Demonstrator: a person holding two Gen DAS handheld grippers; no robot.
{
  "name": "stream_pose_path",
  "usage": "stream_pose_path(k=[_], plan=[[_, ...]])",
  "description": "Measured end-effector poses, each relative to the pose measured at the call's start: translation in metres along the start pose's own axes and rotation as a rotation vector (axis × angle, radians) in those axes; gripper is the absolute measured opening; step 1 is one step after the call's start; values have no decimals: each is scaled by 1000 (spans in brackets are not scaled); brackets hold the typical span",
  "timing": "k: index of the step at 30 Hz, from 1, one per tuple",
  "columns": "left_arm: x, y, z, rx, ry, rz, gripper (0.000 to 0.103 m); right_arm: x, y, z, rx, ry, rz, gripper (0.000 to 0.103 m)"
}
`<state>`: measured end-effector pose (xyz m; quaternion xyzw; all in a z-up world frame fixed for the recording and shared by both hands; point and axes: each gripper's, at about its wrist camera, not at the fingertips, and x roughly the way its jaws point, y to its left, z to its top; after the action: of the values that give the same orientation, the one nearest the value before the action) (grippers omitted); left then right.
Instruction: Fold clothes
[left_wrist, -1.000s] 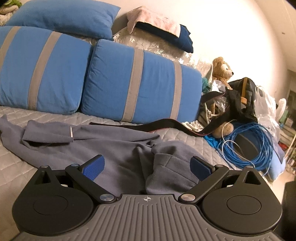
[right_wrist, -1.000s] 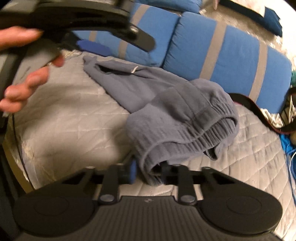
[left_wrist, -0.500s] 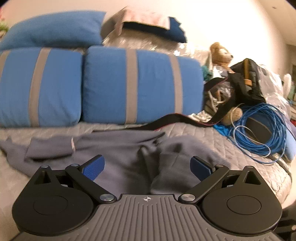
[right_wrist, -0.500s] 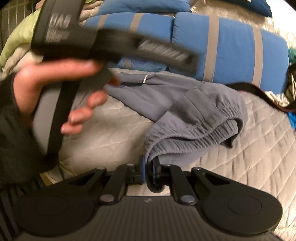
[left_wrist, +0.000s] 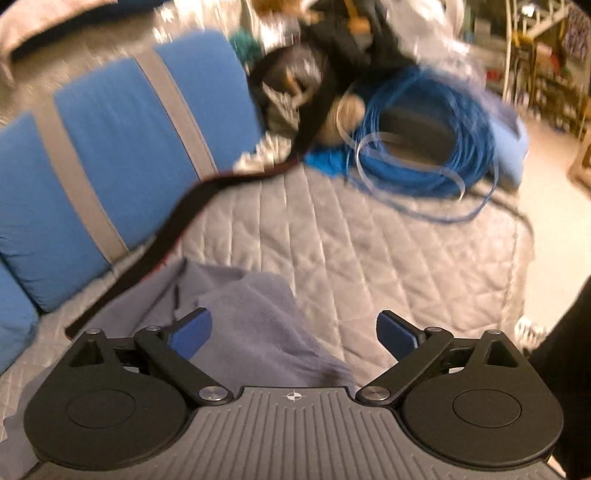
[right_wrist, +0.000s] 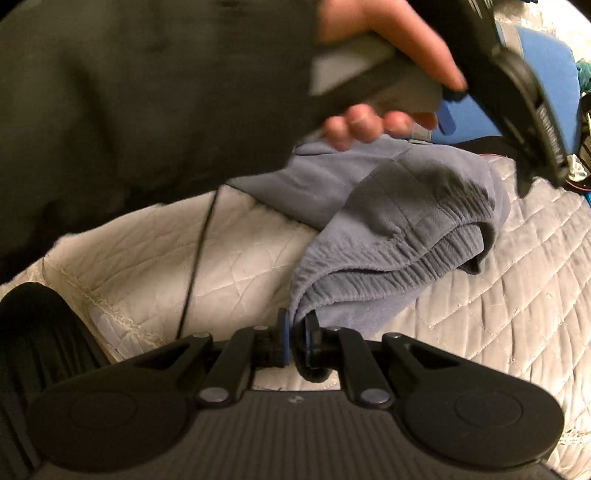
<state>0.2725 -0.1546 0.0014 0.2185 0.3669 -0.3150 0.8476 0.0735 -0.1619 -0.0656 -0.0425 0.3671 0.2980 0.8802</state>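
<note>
The gray sweatpants (right_wrist: 388, 221) lie in a heap on the quilted bed (right_wrist: 498, 295). The right gripper (right_wrist: 295, 332) has its jaws pinched tight on the stretchy waistband's near corner — the band runs away from it, up and to the right. The left gripper (left_wrist: 293, 332) hangs over the pants with its jaws wide and nothing in them. It looks nearer the band's far end — that is likely the corner to grab next.

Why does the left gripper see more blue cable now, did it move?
Yes. The left gripper swung right: the striped blue cushion slid toward the left edge, and the blue cable coil now sits near the middle.
</note>
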Motion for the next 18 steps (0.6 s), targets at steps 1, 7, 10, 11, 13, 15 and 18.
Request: stream_pose_path(k=[1, 7, 10, 11, 13, 15, 18], plan=[[11, 2, 4, 0, 28, 9, 95, 0, -1, 0, 4, 2, 3, 8], [71, 32, 11, -103, 233, -22, 23, -1, -8, -1, 22, 18, -3, 8], [70, 50, 7, -190, 201, -4, 6, -2, -15, -2, 43, 9, -33, 8], [68, 56, 5, -227, 179, 1, 6, -2, -17, -2, 55, 6, -46, 8], [54, 73, 0, -320, 100, 15, 6, -4, -25, -2, 86, 0, -74, 8], [40, 91, -9, -402, 32, 61, 6, -5, -30, -5, 107, -5, -78, 7], [19, 111, -28, -480, -19, 147, 6, -7, -31, -9, 93, -5, -58, 7]])
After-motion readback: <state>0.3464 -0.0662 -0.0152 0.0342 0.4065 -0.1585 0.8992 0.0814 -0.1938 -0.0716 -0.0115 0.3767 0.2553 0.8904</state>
